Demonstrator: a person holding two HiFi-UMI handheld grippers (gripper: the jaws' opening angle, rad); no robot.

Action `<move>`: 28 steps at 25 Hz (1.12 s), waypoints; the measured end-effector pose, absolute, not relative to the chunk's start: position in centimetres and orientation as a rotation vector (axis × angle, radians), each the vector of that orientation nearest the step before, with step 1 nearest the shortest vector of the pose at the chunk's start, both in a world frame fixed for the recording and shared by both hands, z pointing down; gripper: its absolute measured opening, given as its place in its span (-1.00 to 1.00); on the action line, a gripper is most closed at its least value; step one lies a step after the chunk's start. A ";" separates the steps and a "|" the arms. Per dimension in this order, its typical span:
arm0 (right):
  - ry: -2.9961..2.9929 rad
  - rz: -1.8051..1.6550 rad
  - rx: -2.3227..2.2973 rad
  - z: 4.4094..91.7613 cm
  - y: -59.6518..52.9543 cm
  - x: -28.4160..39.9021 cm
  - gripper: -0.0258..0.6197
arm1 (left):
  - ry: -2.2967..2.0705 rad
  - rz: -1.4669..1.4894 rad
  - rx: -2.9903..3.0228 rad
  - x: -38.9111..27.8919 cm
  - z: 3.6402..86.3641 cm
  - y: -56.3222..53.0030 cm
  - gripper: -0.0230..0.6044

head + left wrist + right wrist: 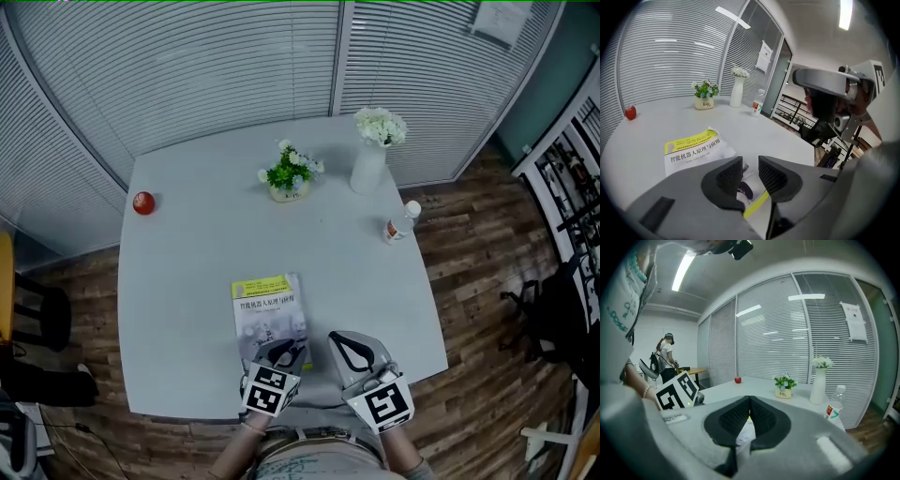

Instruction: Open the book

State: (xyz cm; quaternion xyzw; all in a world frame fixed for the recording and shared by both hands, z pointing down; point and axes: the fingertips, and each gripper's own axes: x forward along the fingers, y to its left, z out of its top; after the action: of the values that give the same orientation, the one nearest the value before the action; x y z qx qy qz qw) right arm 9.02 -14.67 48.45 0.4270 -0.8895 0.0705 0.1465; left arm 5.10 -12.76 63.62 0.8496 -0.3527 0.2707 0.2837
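Book: the book (267, 311) lies closed and flat, cover up, at 6 o'clock on the worktop (197, 262), close to the near edge.
Left tongs: we see the left tongs (281, 354) released, jaws apart, hovering over the book's near end. In the left gripper view (750, 171) the cover (693, 150) shows through the gap.
Right tongs: the right tongs (342, 347) sit at the book's 3 o'clock side, clenched. In the right gripper view (750, 404) the tips meet, and printed paper shows in the gap behind them. We cannot tell whether they touch it.
Apple: a red apple (143, 202) at 10 o'clock.
Plant: a small potted plant (289, 173) at 12 o'clock.
Vase: a white vase (368, 167) of flowers at 1 o'clock.
Bottle: a bottle (401, 222) at 2 o'clock, near the edge.
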 end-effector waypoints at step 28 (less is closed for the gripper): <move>-2.525 0.263 1.214 50.4 -15.5 13.1 -0.91 | -1.116 1.185 2.232 6.6 70.6 -15.0 -0.03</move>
State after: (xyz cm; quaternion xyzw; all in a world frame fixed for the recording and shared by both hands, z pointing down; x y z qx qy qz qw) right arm 13.12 -15.47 50.43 0.4255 -0.8854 0.0922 0.1629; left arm 6.56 -15.04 70.65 0.7935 -0.3966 0.4213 0.1884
